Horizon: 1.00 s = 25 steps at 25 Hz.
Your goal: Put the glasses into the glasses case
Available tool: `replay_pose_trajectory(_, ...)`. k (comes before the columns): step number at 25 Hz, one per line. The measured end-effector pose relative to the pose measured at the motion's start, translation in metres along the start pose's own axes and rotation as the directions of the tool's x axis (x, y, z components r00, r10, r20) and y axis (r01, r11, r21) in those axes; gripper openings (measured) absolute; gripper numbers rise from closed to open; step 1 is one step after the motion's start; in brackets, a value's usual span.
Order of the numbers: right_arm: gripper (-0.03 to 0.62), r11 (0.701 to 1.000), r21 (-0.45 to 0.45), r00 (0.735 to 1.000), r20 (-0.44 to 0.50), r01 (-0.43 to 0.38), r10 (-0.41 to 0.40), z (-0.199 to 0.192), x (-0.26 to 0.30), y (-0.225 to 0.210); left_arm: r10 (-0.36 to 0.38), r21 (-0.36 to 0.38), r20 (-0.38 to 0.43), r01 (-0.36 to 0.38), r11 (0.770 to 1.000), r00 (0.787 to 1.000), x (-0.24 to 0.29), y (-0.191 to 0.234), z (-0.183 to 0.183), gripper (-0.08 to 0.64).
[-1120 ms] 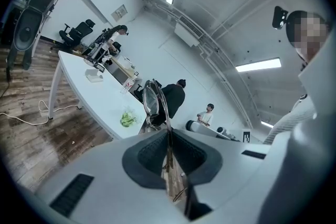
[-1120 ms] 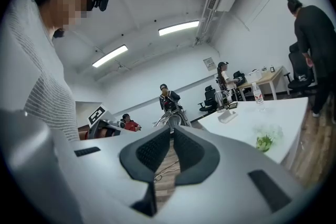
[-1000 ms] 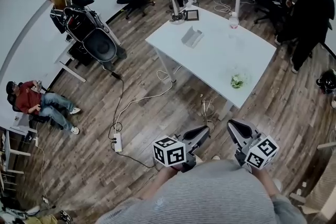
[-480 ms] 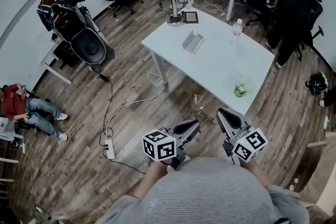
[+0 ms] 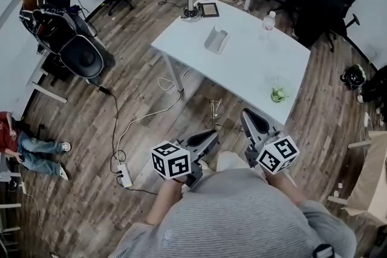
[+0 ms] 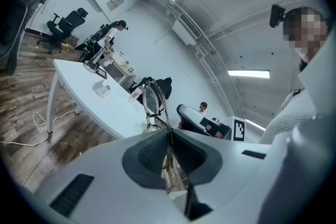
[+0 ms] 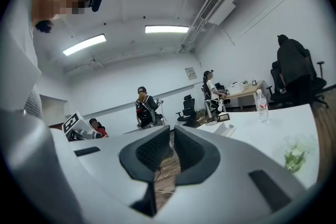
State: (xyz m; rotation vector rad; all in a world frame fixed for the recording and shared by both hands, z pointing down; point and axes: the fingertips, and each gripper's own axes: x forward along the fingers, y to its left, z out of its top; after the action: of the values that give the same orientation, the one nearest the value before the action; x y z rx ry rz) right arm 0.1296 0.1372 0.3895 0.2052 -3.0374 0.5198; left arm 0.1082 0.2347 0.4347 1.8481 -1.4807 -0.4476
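- Left gripper view: the left gripper (image 6: 168, 136) has its jaws pinched on a thin arm of the glasses (image 6: 152, 99), whose lenses stick up beyond them.
- Right gripper view: the right gripper (image 7: 172, 136) has its jaws almost together, with nothing between them.
- Head view: the glasses case (image 5: 216, 39) lies on the far white table (image 5: 242, 69), well apart from both grippers.

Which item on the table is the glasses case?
On the white table, look toward its far end, between the dark frame and the water bottle. The glasses case is the pale grey shell lying open there, the only open grey thing.
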Motion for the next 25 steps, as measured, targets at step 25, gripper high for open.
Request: replay_pose_trajectory(25, 0.017, 0.986, 0.057, 0.98, 0.107, 0.16, -0.165, 0.056, 0.218, -0.156, -0.111, -0.09, -0.152, 0.098, 0.991, 0.982, 0.113, 0.181, 0.181, 0.037)
